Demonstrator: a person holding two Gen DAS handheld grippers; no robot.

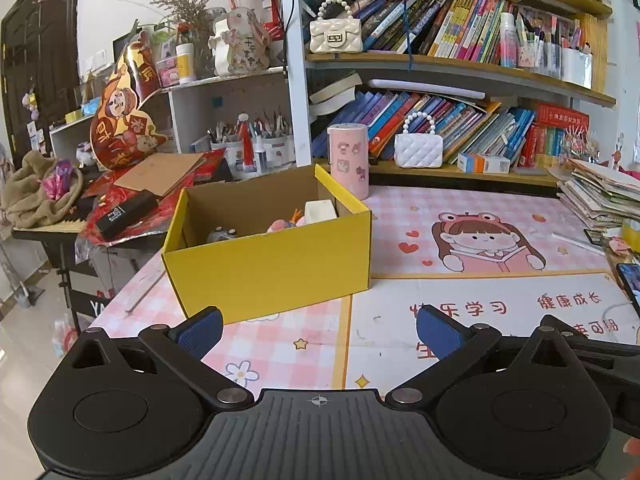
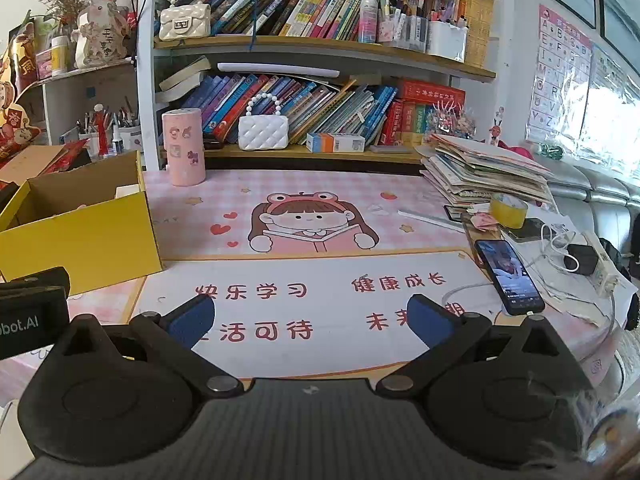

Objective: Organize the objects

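Note:
An open yellow cardboard box [image 1: 272, 264] stands on the pink desk mat, just ahead and left of my left gripper [image 1: 318, 330]. Inside it lie a white block [image 1: 319, 211], a pink toy [image 1: 280, 225] and a small grey object [image 1: 221, 234]. My left gripper is open and empty, low over the mat. My right gripper [image 2: 312, 318] is open and empty over the mat's red lettering; the box [image 2: 86, 232] is to its left. The left gripper's body [image 2: 32, 312] shows at the right wrist view's left edge.
A pink cylinder [image 1: 349, 160] stands behind the box. A phone [image 2: 509, 276] on a cable, a yellow tape roll [image 2: 509, 210], a paper stack [image 2: 484, 174] and chargers crowd the desk's right side. Bookshelves with two white handbags [image 1: 418, 148] line the back. Clutter lies left of the box.

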